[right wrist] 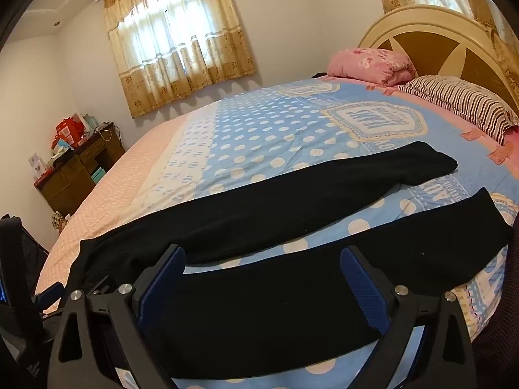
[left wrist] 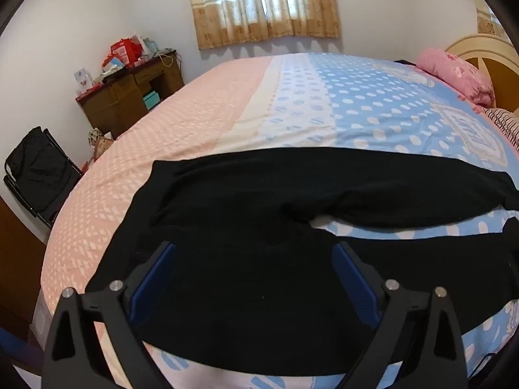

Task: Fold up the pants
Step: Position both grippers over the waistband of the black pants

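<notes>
Left gripper (left wrist: 253,253): jaws apart, above waist of black pants (left wrist: 259,291). Pants: flat on bed (left wrist: 194,123), legs splayed rightward. Right gripper (right wrist: 262,259): jaws apart, above near leg. Risk: pinching bedsheet with cloth, or one layer only. Obscured: waistband detail in black fabric; far cuff cut off in left view.

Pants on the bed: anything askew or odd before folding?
Nothing damaged. The black pants lie spread on the bedspread, legs splayed apart with blue showing between them. Both claws, left and right, are open above them.
</notes>
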A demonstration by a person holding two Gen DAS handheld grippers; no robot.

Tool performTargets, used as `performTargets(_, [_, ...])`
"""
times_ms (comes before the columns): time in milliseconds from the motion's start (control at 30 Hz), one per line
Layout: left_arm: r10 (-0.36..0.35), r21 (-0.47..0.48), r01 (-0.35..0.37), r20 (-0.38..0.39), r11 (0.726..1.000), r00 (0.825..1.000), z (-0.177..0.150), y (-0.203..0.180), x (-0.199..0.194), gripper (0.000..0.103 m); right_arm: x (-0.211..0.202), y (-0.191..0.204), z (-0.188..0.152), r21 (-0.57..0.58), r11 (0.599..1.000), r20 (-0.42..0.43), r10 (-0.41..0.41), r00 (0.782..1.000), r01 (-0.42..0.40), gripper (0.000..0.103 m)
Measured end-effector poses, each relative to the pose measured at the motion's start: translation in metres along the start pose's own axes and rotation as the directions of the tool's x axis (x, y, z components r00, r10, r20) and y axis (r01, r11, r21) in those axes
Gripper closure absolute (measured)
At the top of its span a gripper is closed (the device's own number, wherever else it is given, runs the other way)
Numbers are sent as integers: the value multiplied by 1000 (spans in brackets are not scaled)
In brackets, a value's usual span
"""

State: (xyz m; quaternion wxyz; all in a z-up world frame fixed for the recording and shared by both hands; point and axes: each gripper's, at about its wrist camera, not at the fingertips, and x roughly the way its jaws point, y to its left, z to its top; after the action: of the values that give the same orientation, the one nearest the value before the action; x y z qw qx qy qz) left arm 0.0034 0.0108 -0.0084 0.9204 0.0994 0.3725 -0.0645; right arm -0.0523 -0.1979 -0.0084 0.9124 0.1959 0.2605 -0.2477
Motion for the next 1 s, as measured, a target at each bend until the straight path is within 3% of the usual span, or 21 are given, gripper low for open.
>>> performTargets(200, [22,11,-22,2,1000,1000,0,1,3,5,1,-1,-1,2,1000,-4,1,1000,-1,5])
performTargets(1000, [3,-3,-3,-12,1000,1000,0,-1,1,4,6,-1,-4,3,1000,-32,0,999,0,5])
